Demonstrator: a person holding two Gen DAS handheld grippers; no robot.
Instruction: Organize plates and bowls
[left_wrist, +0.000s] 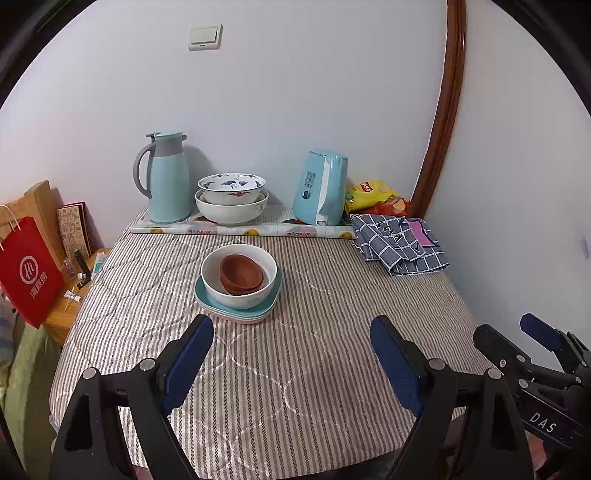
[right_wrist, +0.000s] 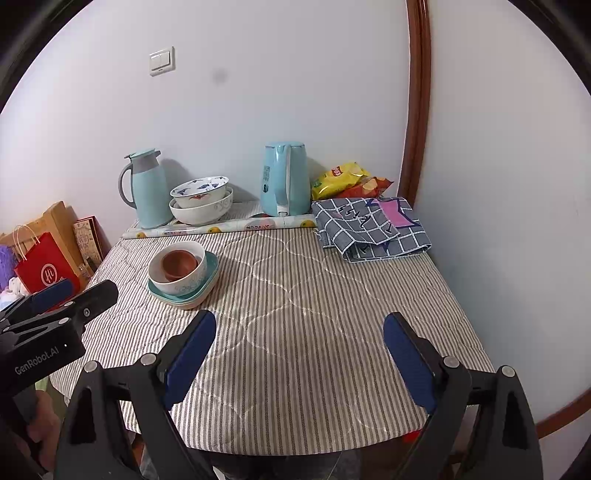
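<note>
A: Left wrist view first. Left gripper (left_wrist: 291, 343) spread wide, nothing between the blue pads, hovering over the striped quilted tablecloth (left_wrist: 295, 369). Ahead, near the middle of the table: two brown bowls (left_wrist: 242, 275) nested inside a white bowl (left_wrist: 239, 275), all sitting on a stack of squarish plates (left_wrist: 236, 308), teal on top, paler ones beneath.

B: Further back, against the wall: a blue-patterned bowl (left_wrist: 231, 188) nested in a larger white bowl (left_wrist: 231, 210), between a pale blue thermos jug (left_wrist: 166, 177) and a blue kettle (left_wrist: 321, 188). Right gripper (left_wrist: 532, 343) at the frame's right edge, also parted and empty.

A: Right wrist view now. Right gripper (right_wrist: 299, 347) open, holding nothing, above bare cloth. Same stack off to the left: brown bowls (right_wrist: 179, 264), white bowl (right_wrist: 177, 271), plates (right_wrist: 184, 295). Left gripper (right_wrist: 70, 295) low at the left edge, close to that stack, not touching. Folded checked cloth (right_wrist: 369, 229) and snack bags (right_wrist: 343, 181) at the far right.

B: Handling, as a guess: glazed, rigid, likely ceramic, so slick, breakable and fairly heavy when stacked. Brown pair probably lighter, matte-looking.

A: Best hold likely across a rim, one pad inside, one outside. Plates low and thin-edged, probably harder to pinch; padded cloth underneath may give a little.
</note>
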